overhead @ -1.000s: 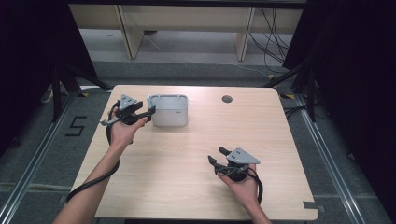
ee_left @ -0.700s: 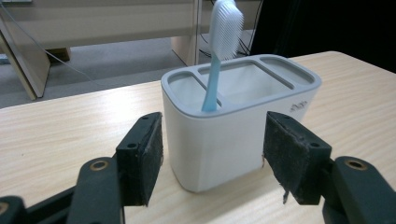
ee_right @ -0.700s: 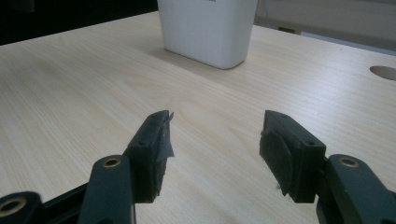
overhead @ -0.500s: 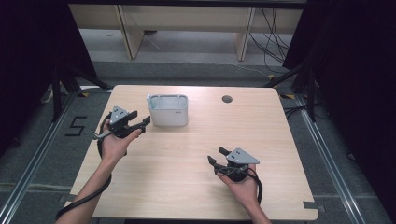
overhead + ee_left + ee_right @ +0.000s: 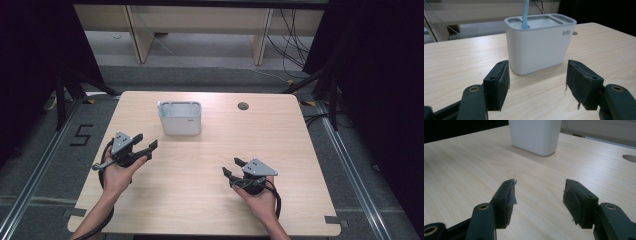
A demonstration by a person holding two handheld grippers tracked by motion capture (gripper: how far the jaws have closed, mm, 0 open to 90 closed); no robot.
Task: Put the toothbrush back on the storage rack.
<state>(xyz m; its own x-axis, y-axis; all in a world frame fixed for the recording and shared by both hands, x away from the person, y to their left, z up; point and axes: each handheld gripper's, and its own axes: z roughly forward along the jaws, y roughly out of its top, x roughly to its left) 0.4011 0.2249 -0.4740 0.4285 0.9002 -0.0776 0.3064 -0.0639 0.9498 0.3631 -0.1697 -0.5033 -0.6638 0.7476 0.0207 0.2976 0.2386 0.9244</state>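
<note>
We judge nothing is in hand: both hand-held grippers, left (image 5: 148, 147) and right (image 5: 231, 167), gape empty; holder (image 5: 540, 43) ahead with toothbrush (image 5: 525, 13).

Table (image 5: 200, 200) pale wood grain, lower frame. Holder (image 5: 540, 46) white body, grey top insets, small grey logo, centre frame. Light blue stick (image 5: 524, 13) in its upper-left slot. Both grippers' jaws black; grey plates on left gripper (image 5: 145, 147) and right gripper (image 5: 232, 167). Floor (image 5: 350, 165) grey, black "5" (image 5: 81, 135) at left.
</note>
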